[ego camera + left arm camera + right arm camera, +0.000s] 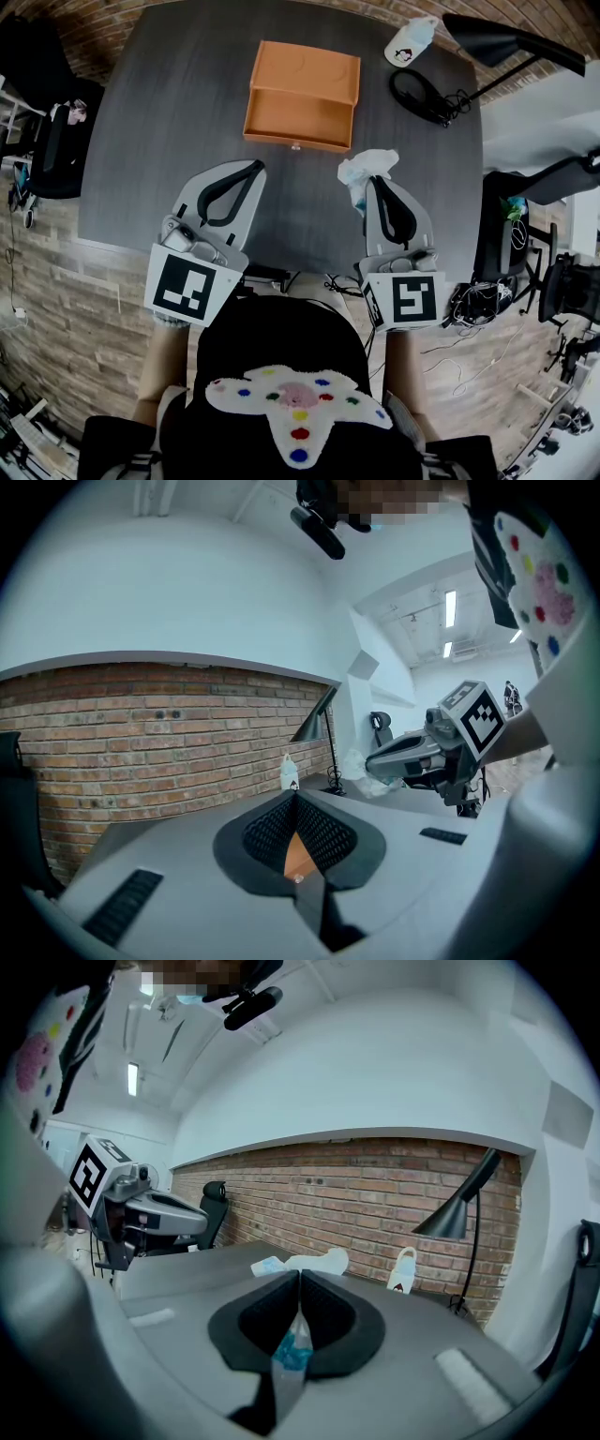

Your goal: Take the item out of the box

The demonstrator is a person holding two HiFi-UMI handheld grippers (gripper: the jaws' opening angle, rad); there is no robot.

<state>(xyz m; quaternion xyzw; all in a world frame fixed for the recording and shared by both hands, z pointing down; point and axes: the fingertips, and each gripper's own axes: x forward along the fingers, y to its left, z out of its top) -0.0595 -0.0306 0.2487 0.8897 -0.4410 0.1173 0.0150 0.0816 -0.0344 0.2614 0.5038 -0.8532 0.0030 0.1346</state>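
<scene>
The right claw (299, 1279) is clamped on a crumpled packet (292, 1348) of clear and white plastic with blue inside. In the right gripper view the two dark pads meet on it. A clear strip with the blue patch hangs down between them, and the white, bunched end sticks out past the tips. In the head view this packet (368, 167) sits just right of centre, off the open orange box (302, 94) and lower in the frame than its front right corner, above the dark grey surface (159, 131).

The left claw (294, 799) is closed with nothing in it. Its pads are together in the left gripper view, and a sliver of the orange box shows through the narrow gap behind them. In the head view the left claw (255, 171) is left of centre, and its tip points toward the box's front left corner, apart from it.

The box lies flat at the upper middle of the surface. A small white bag (411, 42) lies at the upper right. Beside it are a coil of black cable (422, 94) and a black desk lamp (506, 42).
</scene>
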